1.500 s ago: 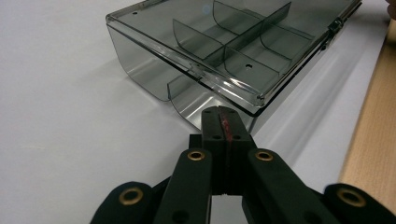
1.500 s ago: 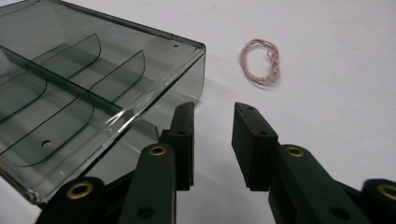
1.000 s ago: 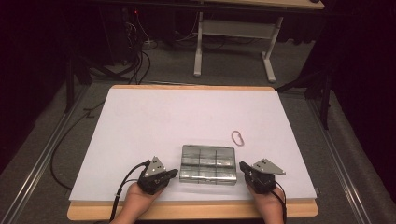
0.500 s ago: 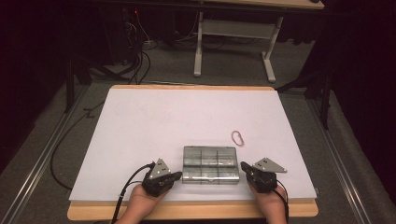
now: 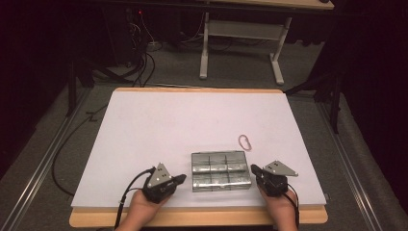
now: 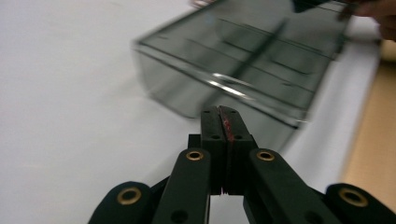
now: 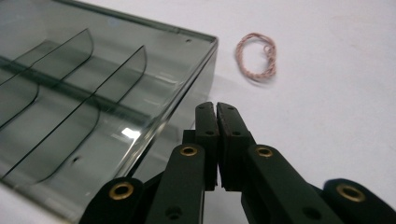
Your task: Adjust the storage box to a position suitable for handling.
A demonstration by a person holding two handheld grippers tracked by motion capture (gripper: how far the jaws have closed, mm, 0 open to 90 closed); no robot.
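Note:
A clear, smoke-tinted plastic box [image 5: 220, 171] with several divided compartments lies near the front of the white table [image 5: 192, 125]. My left gripper [image 5: 183, 177] sits just left of the box, shut with nothing between its jaws; its tips [image 6: 223, 112] point at the box's near corner [image 6: 187, 88]. My right gripper [image 5: 253, 169] rests at the box's right side, also shut and empty, its tips [image 7: 216, 108] beside the box wall [image 7: 187, 93]. A small pink loop of cord [image 5: 245, 141] lies behind the box on the right [image 7: 256, 54].
The table's wooden front edge [image 5: 192, 217] runs just under the hands. A white-legged bench frame [image 5: 240, 43] and cables [image 5: 139, 53] stand on the floor beyond the table. A cable [image 5: 126, 197] trails from the left gripper.
The left hand has shifted slightly toward the box. The box and the right gripper stay where they were.

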